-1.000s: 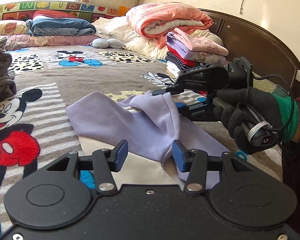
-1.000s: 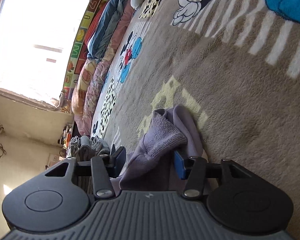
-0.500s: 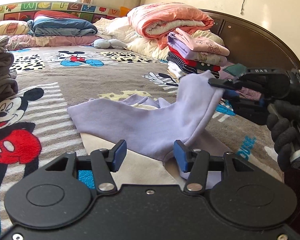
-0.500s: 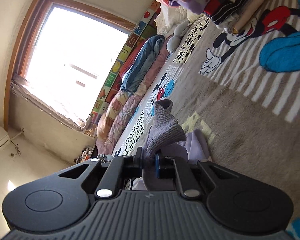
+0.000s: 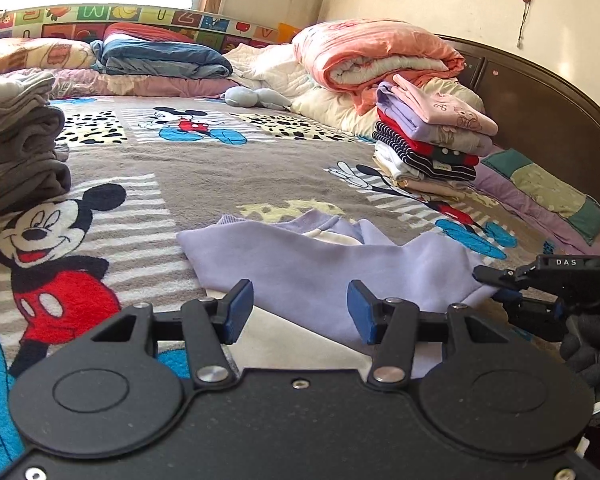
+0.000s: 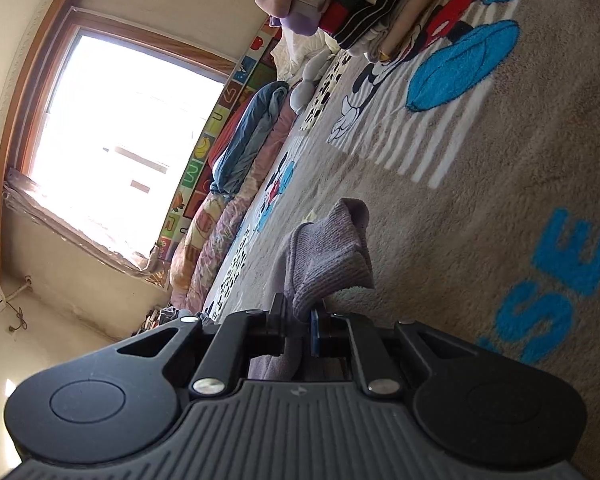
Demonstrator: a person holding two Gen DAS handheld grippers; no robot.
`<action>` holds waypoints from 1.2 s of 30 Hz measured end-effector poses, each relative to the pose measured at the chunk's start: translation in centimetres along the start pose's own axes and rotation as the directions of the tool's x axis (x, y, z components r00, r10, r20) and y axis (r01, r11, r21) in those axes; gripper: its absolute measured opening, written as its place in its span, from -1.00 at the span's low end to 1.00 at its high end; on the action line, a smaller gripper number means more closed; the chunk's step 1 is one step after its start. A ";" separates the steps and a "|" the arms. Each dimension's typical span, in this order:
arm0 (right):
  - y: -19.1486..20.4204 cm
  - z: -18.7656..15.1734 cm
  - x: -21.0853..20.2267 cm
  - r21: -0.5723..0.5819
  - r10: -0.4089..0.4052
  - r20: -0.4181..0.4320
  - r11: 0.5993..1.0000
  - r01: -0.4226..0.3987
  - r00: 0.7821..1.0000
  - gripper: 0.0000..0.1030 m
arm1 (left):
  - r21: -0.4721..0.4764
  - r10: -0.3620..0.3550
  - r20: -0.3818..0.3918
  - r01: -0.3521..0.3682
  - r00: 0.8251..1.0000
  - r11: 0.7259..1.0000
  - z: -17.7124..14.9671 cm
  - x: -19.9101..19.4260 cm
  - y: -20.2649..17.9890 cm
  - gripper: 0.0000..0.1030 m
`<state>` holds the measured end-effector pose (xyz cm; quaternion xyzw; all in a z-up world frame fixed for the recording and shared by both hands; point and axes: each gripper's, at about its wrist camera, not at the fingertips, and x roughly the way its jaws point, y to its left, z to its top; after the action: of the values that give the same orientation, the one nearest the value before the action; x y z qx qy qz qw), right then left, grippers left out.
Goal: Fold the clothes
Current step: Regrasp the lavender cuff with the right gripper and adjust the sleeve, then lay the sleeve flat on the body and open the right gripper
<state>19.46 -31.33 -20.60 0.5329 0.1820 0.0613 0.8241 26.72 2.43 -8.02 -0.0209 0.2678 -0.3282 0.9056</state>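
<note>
A lilac sweater (image 5: 300,264) with a cream body lies spread on the Mickey Mouse blanket (image 5: 204,176), just past my left gripper (image 5: 300,306). The left gripper is open and empty, hovering over the sweater's near edge. My right gripper (image 6: 302,320) is shut on the sweater's ribbed sleeve cuff (image 6: 328,256). In the left wrist view the right gripper (image 5: 496,286) holds the sleeve stretched out low to the right, near the blanket.
A stack of folded clothes (image 5: 428,136) stands at the back right by the dark headboard (image 5: 540,96). Folded grey garments (image 5: 16,144) sit at the left. Rolled quilts and pillows (image 5: 372,56) line the far side under the window (image 6: 132,128).
The right gripper shut on the sleeve cuff, lifted it, then carried it out to the right and down. The sleeve now lies stretched out. The left gripper stayed open in place.
</note>
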 end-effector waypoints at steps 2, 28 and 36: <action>-0.5 -0.1 -0.1 0.005 0.000 -0.007 1.000 0.000 1.000 -0.74 | 0.016 0.010 -0.013 -0.009 1.000 1.000 0.4 0.8 -0.2 -0.02; -2.9 0.7 -3.2 0.157 0.024 -0.040 0.988 -0.017 0.999 -0.26 | 0.136 0.233 -0.081 -0.220 0.969 0.966 0.0 0.2 -4.5 0.00; -3.1 1.1 -2.2 0.102 0.022 -0.014 0.995 -0.020 1.000 -0.22 | 0.064 0.175 -0.033 -0.173 0.984 0.983 -3.2 -3.2 -5.2 0.04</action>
<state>17.51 -34.22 -22.50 0.5757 0.1856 0.0647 0.7937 20.08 0.74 -8.14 0.0364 0.2760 -0.2563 0.9256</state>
